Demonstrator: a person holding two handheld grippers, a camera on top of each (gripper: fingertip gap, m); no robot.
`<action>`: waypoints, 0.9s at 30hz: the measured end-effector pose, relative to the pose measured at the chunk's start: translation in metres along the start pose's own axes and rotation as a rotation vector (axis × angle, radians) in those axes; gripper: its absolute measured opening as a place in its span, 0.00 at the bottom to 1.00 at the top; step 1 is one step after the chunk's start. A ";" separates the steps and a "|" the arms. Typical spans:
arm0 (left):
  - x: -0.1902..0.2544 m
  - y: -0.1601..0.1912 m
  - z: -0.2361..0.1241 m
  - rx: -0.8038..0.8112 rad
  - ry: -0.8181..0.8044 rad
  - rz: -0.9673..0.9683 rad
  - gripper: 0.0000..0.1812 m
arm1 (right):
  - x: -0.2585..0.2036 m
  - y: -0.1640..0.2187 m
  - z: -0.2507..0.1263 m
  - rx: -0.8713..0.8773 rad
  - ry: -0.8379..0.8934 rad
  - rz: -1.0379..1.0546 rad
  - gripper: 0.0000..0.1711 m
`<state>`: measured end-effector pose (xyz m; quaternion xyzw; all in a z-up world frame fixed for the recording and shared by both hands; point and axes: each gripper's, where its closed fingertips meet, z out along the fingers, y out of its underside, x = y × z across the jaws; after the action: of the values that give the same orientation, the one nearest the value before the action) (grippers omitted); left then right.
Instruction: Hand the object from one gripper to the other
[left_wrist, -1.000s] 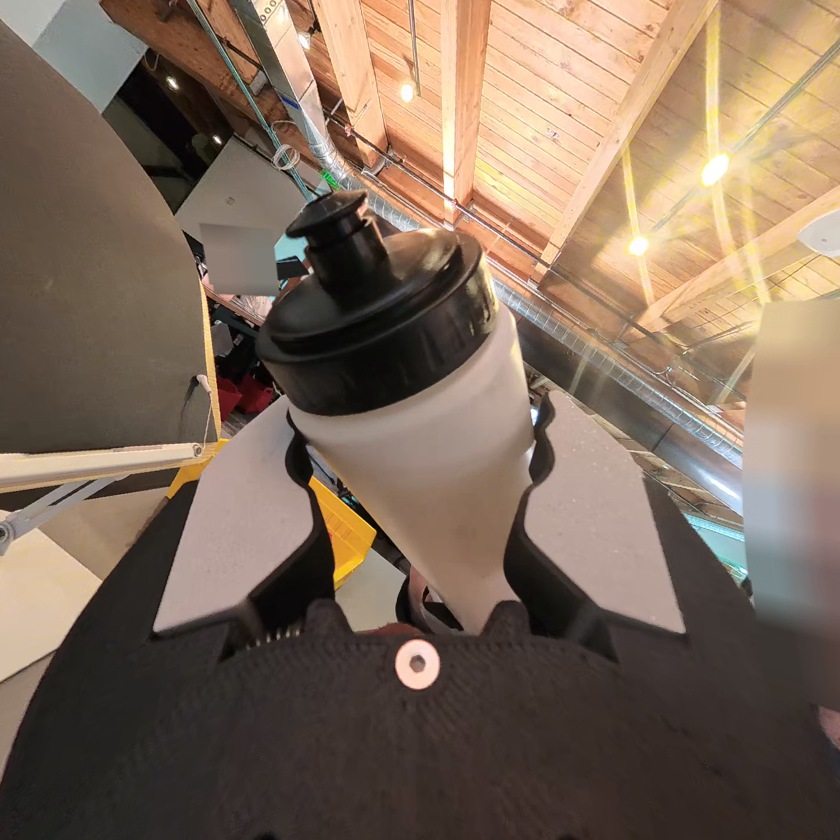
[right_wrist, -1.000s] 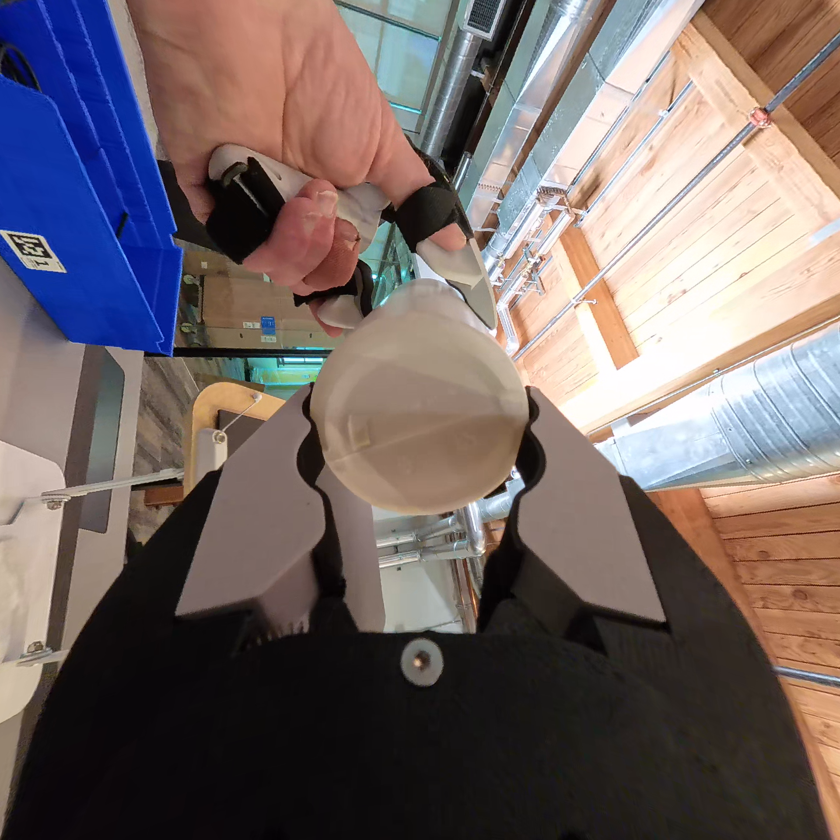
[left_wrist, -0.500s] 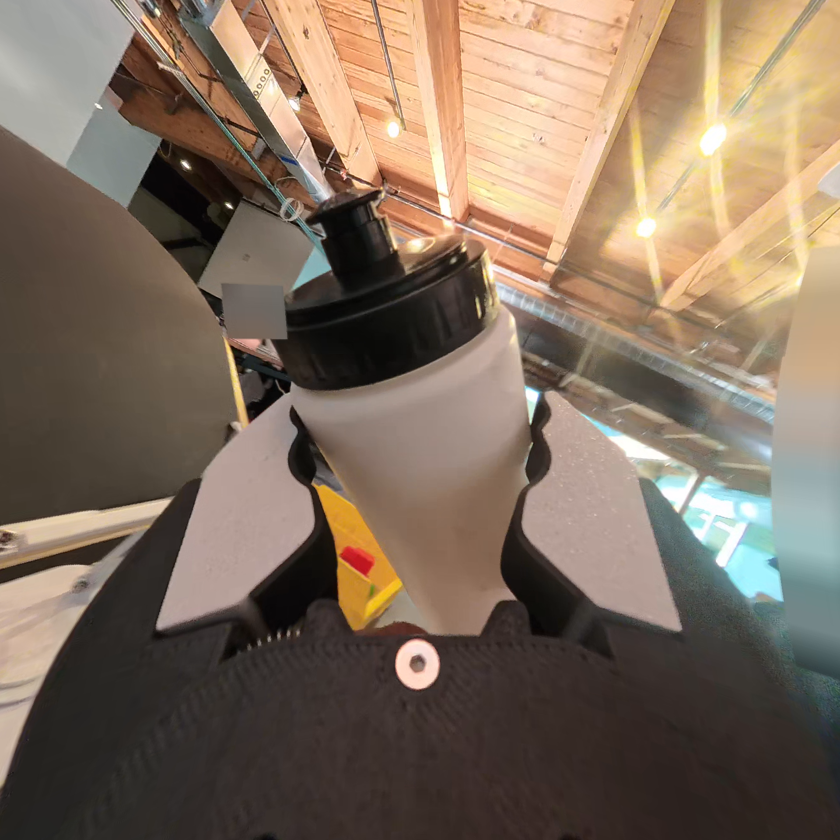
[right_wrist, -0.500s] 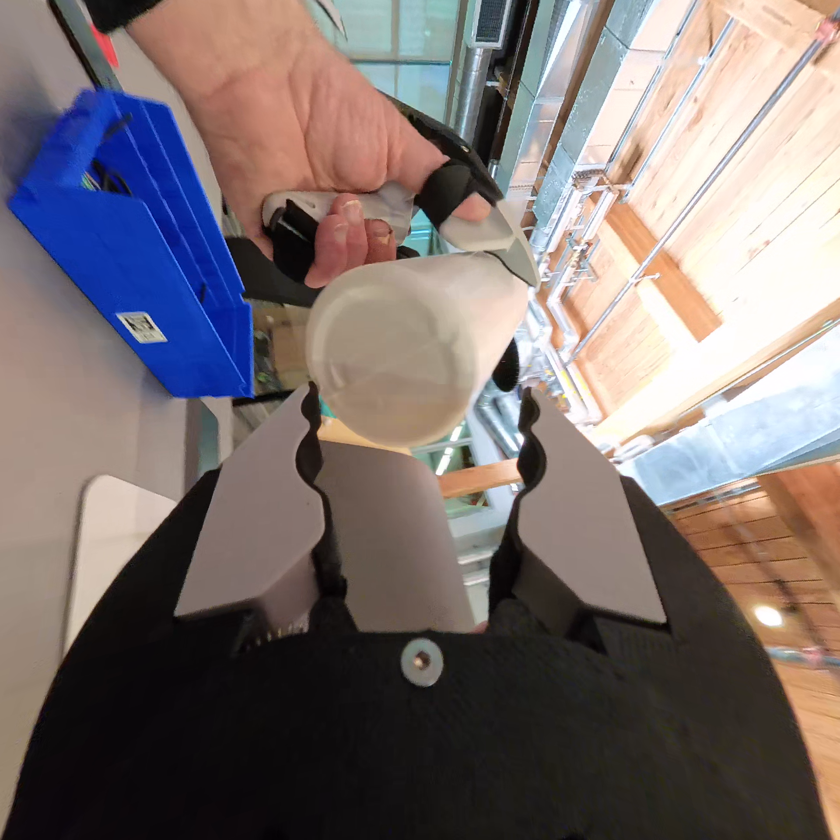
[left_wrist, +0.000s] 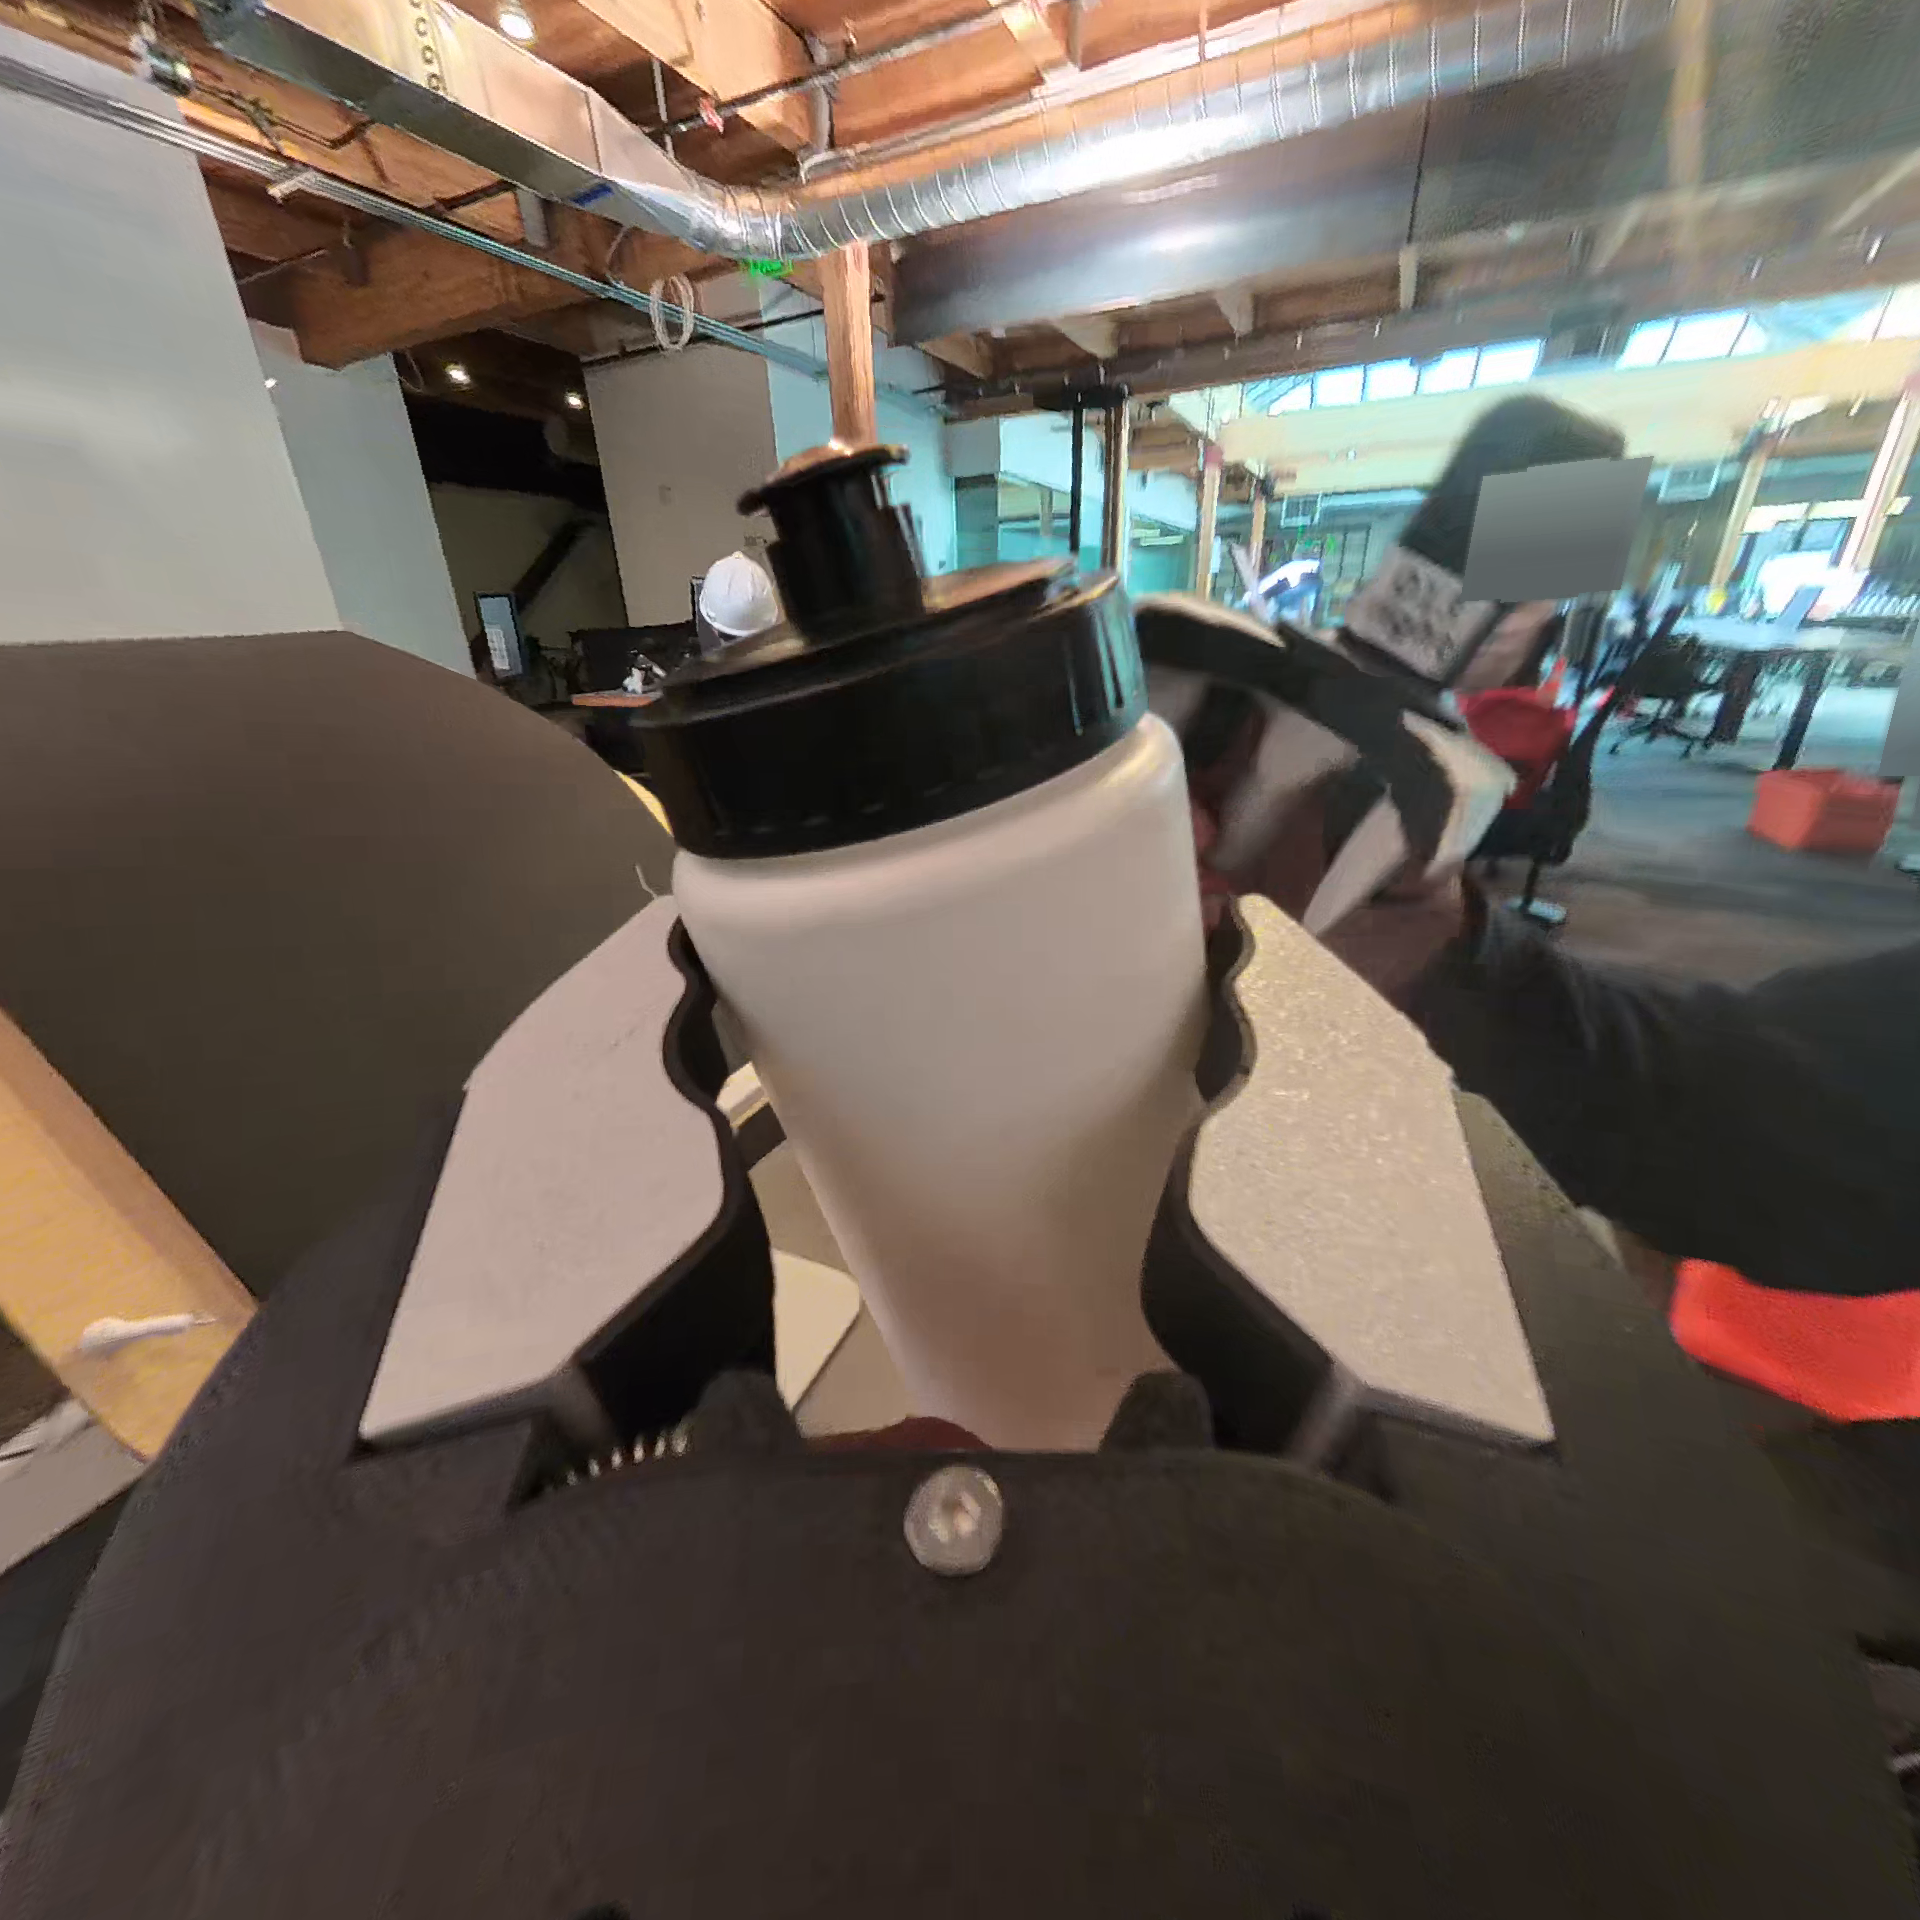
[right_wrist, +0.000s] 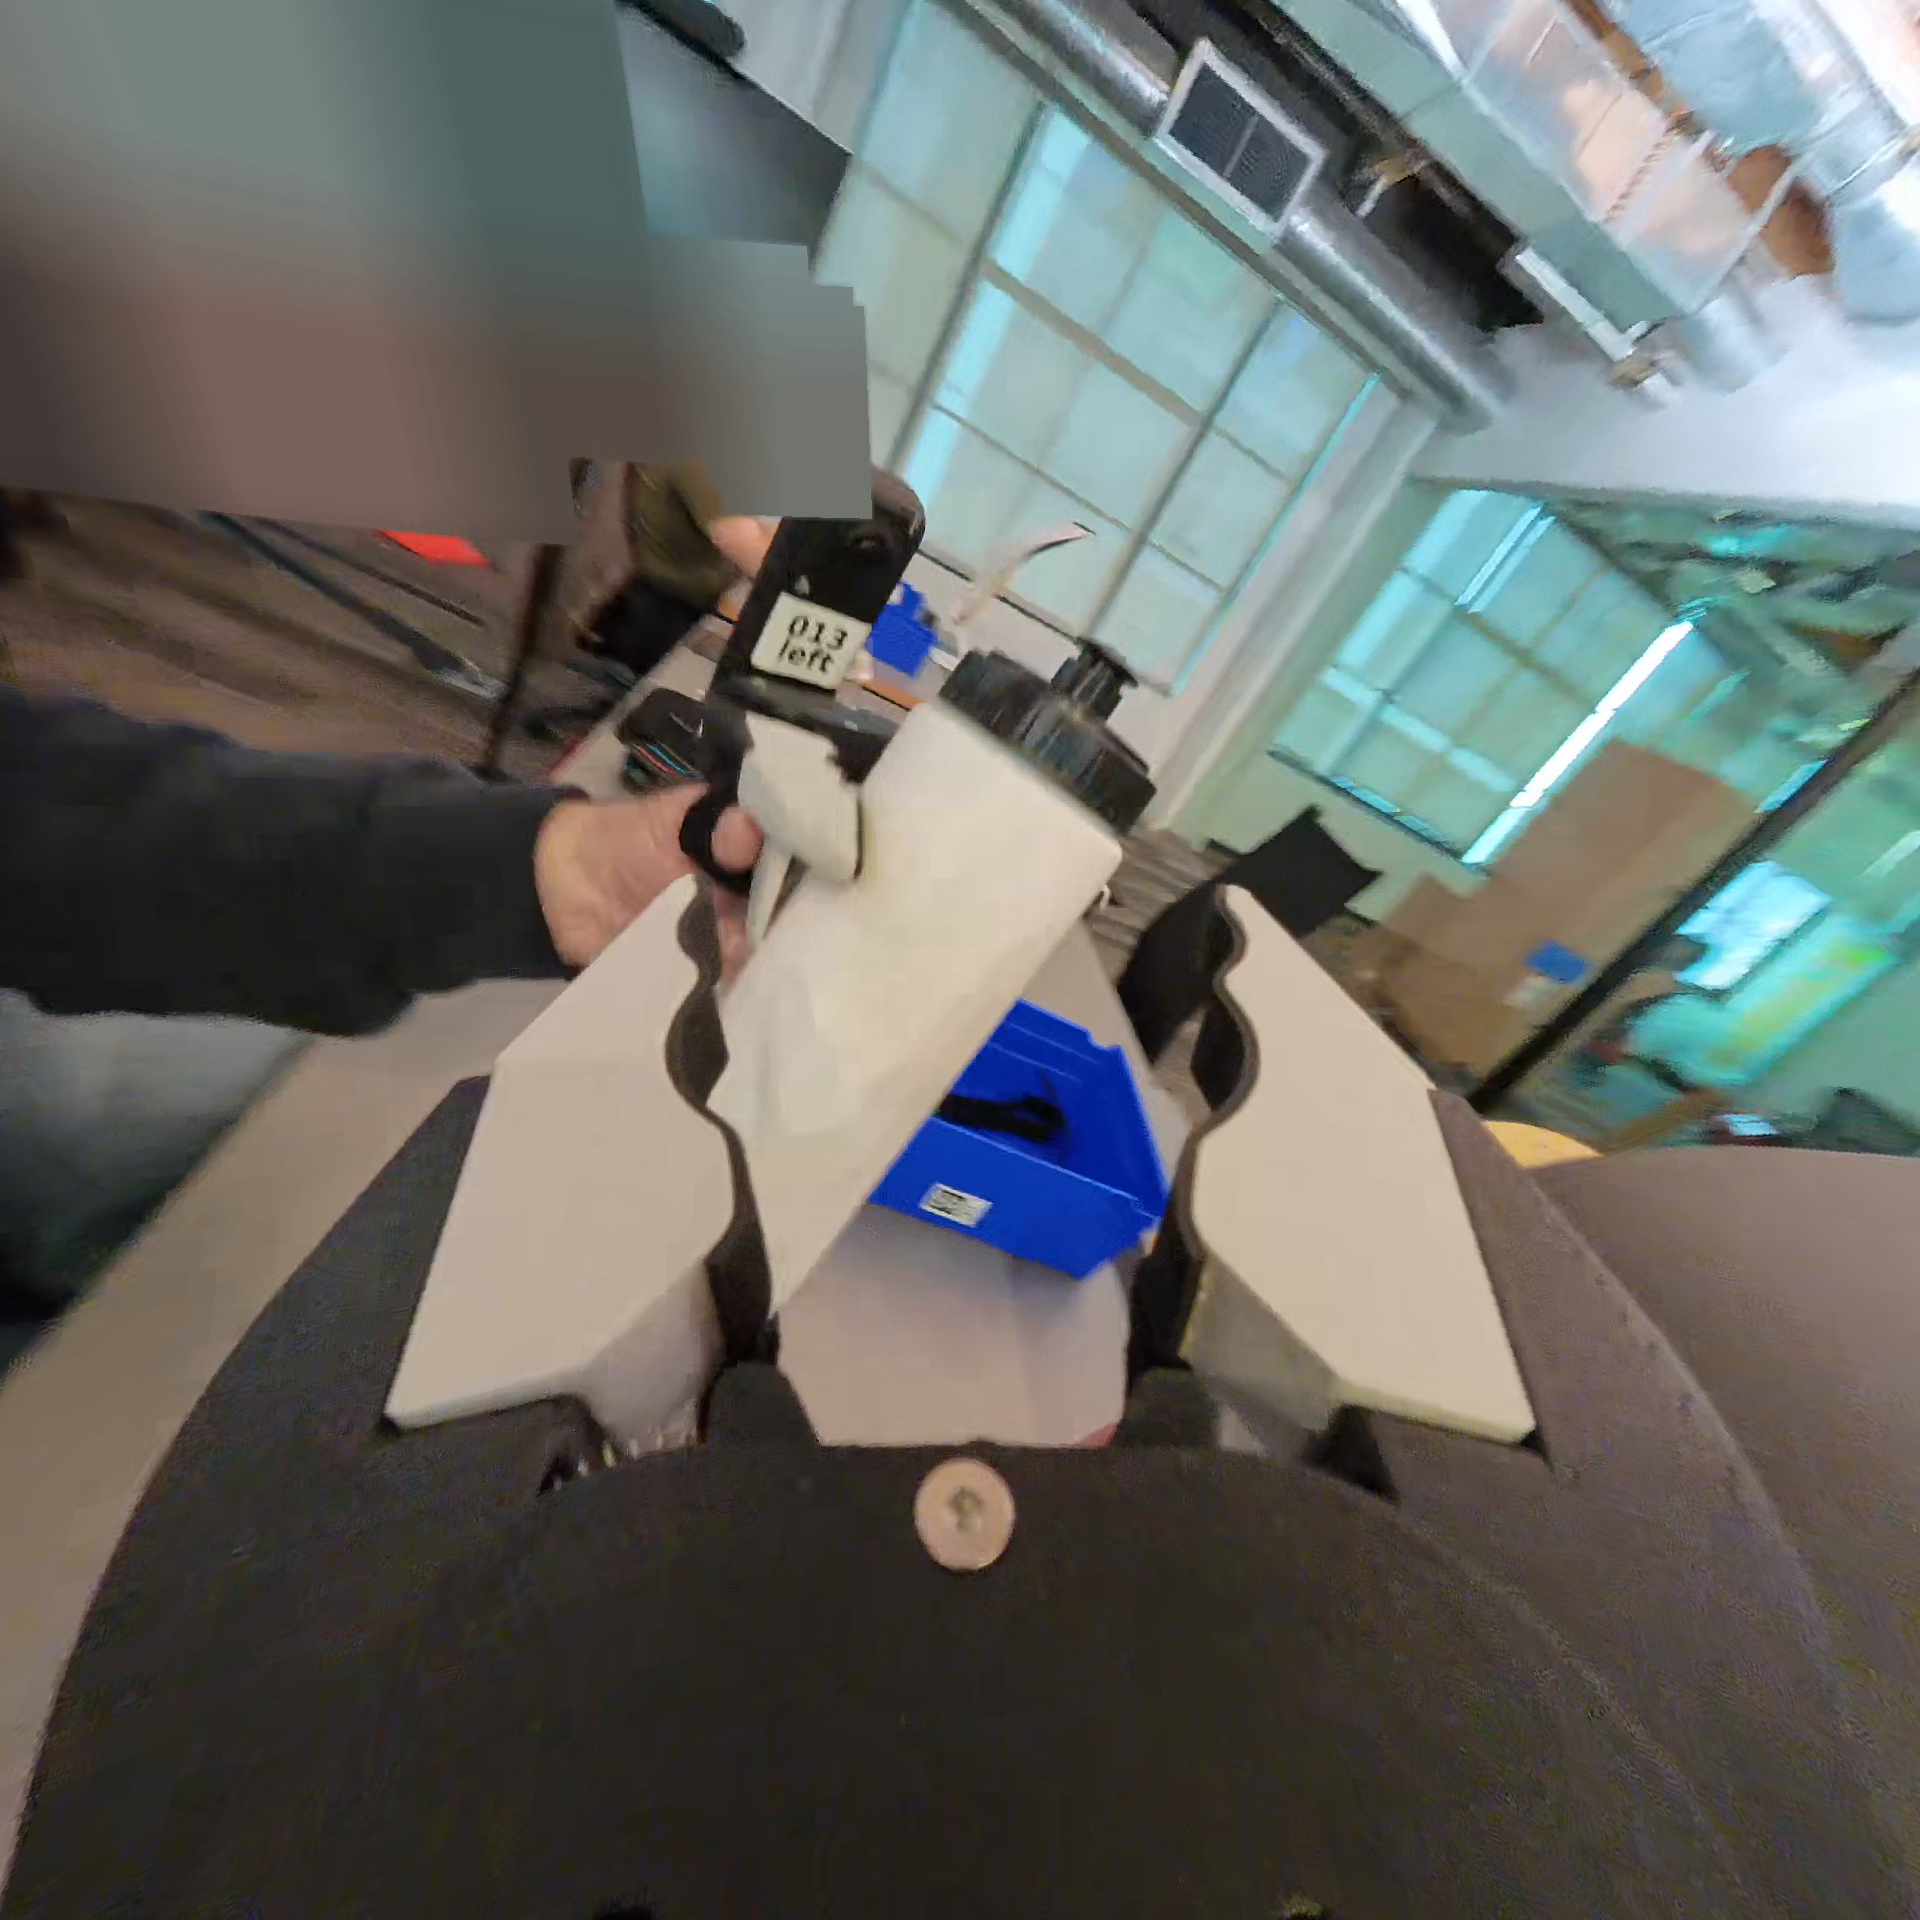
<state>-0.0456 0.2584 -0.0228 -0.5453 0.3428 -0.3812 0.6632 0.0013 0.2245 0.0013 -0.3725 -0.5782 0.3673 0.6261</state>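
Between the fingers of our left gripper (left_wrist: 961, 1029) stands the white bottle (left_wrist: 956, 997), upright, its black cap (left_wrist: 894, 717) on top; both grey fingers press against its sides, so this gripper has a firm hold of it. Our right gripper (right_wrist: 961, 997) is spread wide and grips nothing, the bottle's lower end tilting across its gap near the left finger, though we cannot tell if they touch. Beyond it a blue bin (right_wrist: 1039, 1164) sits on the grey table (right_wrist: 312, 1164).

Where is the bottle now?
The bottle is clamped between the left gripper jaws, cap up; in the right wrist view it leans between the open right gripper jaws.
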 end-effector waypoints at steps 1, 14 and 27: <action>0.003 0.001 0.002 -0.016 -0.004 0.034 0.50 | 0.003 -0.002 0.005 -0.003 -0.032 0.047 0.56; 0.031 0.022 0.026 -0.218 0.015 0.359 0.50 | -0.014 0.004 0.051 -0.045 -0.363 0.232 0.51; 0.034 0.025 0.036 -0.233 0.029 0.299 0.47 | -0.010 -0.003 0.042 0.006 -0.269 0.072 0.45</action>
<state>0.0054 0.2475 -0.0426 -0.5558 0.4714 -0.2437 0.6399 -0.0408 0.2157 0.0016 -0.3384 -0.6420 0.4378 0.5307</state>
